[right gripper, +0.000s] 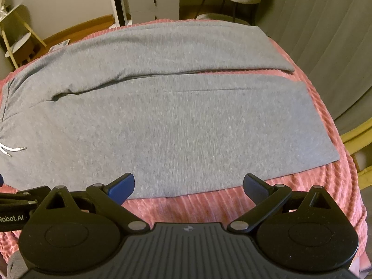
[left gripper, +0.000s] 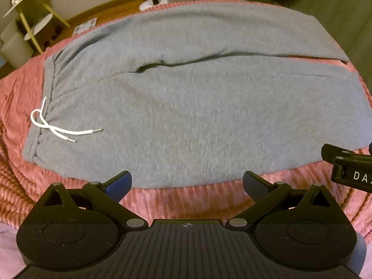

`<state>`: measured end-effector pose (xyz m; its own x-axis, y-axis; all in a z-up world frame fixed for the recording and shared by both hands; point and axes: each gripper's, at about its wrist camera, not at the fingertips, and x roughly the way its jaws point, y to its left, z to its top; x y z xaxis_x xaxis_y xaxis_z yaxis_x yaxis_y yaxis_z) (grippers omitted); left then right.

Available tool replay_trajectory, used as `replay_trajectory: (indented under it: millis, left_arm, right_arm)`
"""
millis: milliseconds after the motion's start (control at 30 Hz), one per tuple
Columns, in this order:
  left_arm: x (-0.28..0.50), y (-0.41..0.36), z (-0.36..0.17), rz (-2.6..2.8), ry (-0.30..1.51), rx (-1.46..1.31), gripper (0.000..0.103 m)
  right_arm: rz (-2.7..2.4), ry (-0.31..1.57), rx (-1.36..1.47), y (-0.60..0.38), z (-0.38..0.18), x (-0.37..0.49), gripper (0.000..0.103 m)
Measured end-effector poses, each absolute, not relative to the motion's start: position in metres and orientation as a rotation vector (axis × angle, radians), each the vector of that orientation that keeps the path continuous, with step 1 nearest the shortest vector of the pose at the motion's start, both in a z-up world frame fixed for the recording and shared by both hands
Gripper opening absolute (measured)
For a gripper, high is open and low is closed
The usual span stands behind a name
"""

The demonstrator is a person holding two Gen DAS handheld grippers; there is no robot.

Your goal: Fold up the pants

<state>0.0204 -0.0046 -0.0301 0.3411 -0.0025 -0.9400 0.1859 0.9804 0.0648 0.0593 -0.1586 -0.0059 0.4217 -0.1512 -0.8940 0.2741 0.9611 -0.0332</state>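
Grey pants (left gripper: 186, 107) lay flat on a pink ribbed blanket (left gripper: 186, 202), waistband to my left with its white cord (left gripper: 53, 125), both legs running to the right. I judged the knit cloth soft and light, so it would sag and slide; the best hold seemed the near edge, at the waistband and at the hem. My left gripper (left gripper: 187, 183) hovered just before that near edge, fingers (left gripper: 121, 182) spread wide and holding nothing. My right gripper (right gripper: 188, 184) stood the same way beside it, over the near leg's edge, fingers (right gripper: 254, 186) released and empty, not touching the cloth.
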Motion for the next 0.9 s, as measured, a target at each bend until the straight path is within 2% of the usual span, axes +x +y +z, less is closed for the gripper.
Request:
replay_trajectory:
  millis: [633, 767, 900]
  left_arm:
    - [0.042, -0.003, -0.046, -0.117, 1.240, 0.129, 0.103]
    - [0.054, 0.004, -0.051, -0.083, 1.204, 0.053, 0.103]
    - [0.074, 0.020, -0.059, 0.046, 1.133, -0.034, 0.103]
  right_arm:
    - [-0.245, 1.106, 0.133, -0.165, -0.019, 0.079, 0.100]
    - [-0.203, 0.984, 0.106, -0.170, -0.018, 0.085, 0.100]
    - [-0.257, 0.720, 0.043, -0.181, -0.007, 0.099, 0.100]
